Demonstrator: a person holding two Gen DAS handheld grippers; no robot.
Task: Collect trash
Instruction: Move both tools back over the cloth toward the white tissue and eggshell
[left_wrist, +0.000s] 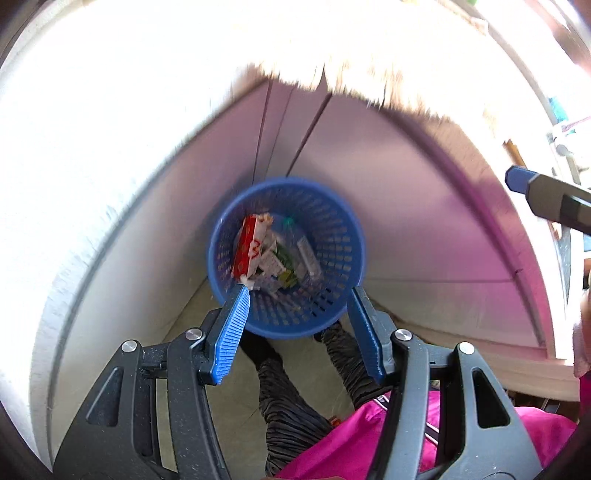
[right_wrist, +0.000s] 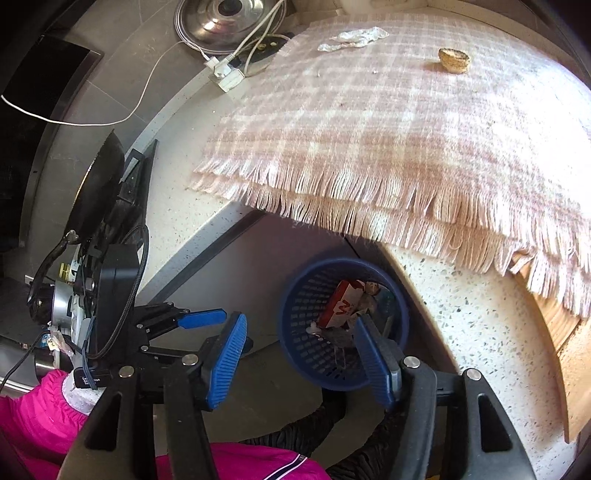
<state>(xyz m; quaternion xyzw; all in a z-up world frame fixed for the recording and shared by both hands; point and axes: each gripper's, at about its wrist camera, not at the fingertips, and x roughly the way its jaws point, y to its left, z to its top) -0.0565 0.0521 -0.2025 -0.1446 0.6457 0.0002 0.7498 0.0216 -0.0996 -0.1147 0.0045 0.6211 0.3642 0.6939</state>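
Note:
A blue mesh basket (left_wrist: 332, 236) stands on the floor against white cabinet doors. It holds a red and white carton (left_wrist: 251, 247) and several small wrappers. My left gripper (left_wrist: 299, 295) hangs above its near rim, open, with nothing between the blue pads. In the right wrist view the same basket (right_wrist: 306, 347) sits under the counter's edge with the carton (right_wrist: 340, 304) leaning inside. My right gripper (right_wrist: 299, 319) is open and empty just left of and above it. On the checked cloth lie a crumpled white paper (right_wrist: 354, 38) and a small brown paper cup (right_wrist: 453, 60).
The speckled counter (right_wrist: 480, 332) overhangs the basket, with the fringed cloth (right_wrist: 369, 129) over its edge. A metal lid (right_wrist: 221, 22) and a white plug with cable (right_wrist: 227, 77) lie at the back. The person's pink jacket (left_wrist: 369, 435) and dark striped legs (left_wrist: 288, 406) stand near the basket.

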